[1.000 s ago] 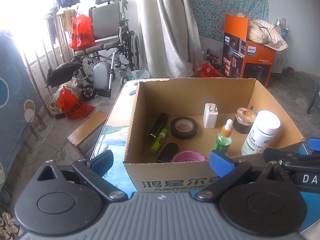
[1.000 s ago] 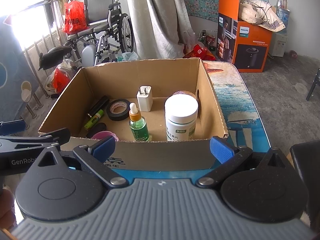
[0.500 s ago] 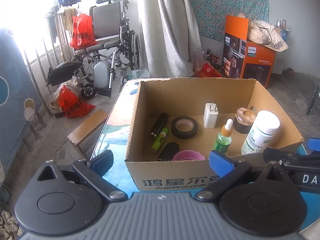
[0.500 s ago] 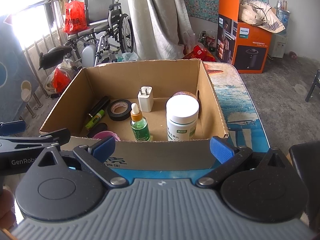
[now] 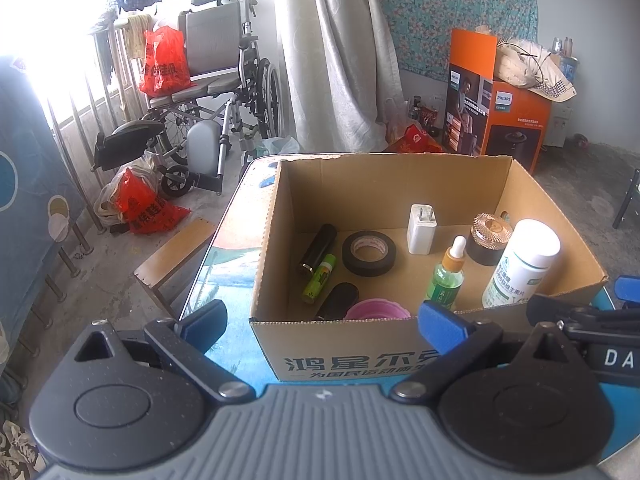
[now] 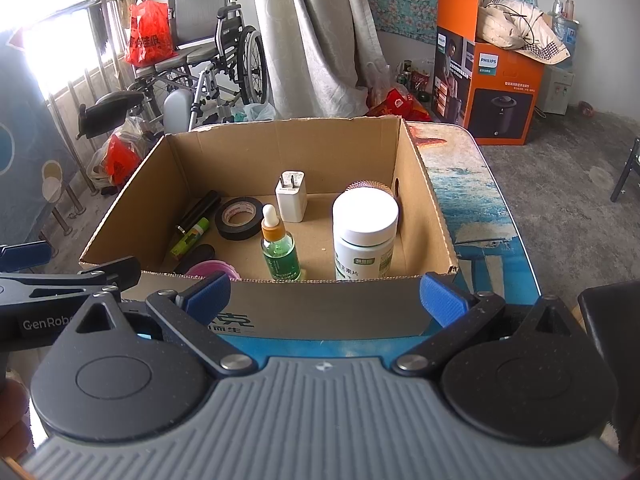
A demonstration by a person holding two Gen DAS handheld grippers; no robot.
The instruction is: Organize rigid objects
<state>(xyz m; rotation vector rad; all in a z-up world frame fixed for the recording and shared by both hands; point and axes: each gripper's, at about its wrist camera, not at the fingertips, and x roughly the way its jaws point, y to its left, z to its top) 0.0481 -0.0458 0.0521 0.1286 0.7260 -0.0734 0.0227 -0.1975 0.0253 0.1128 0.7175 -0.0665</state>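
An open cardboard box (image 5: 360, 350) (image 6: 436, 216) stands on the blue table. Inside it are a white pill bottle (image 5: 520, 264) (image 6: 365, 236), a green dropper bottle (image 5: 447, 276) (image 6: 280, 250), a white charger (image 5: 421, 229) (image 6: 292, 197), a black tape roll (image 5: 369, 253) (image 6: 240, 218), a copper-lidded jar (image 5: 490, 238), a black tube (image 5: 318, 249), a green tube (image 5: 319, 278) (image 6: 191, 237) and a pink lid (image 5: 376, 310) (image 6: 210, 270). My left gripper (image 5: 322, 322) and right gripper (image 6: 324, 294) both stand open before the box's near wall, holding nothing.
A wheelchair (image 5: 216, 92) and red bags (image 5: 164, 62) stand by the window at left. A grey curtain (image 5: 336, 56) hangs behind the box. An orange appliance carton (image 6: 488, 84) sits at back right. A wooden stool (image 5: 176, 254) is left of the table.
Both views have shifted only slightly; the box and its contents have stayed put and both grippers remain open.
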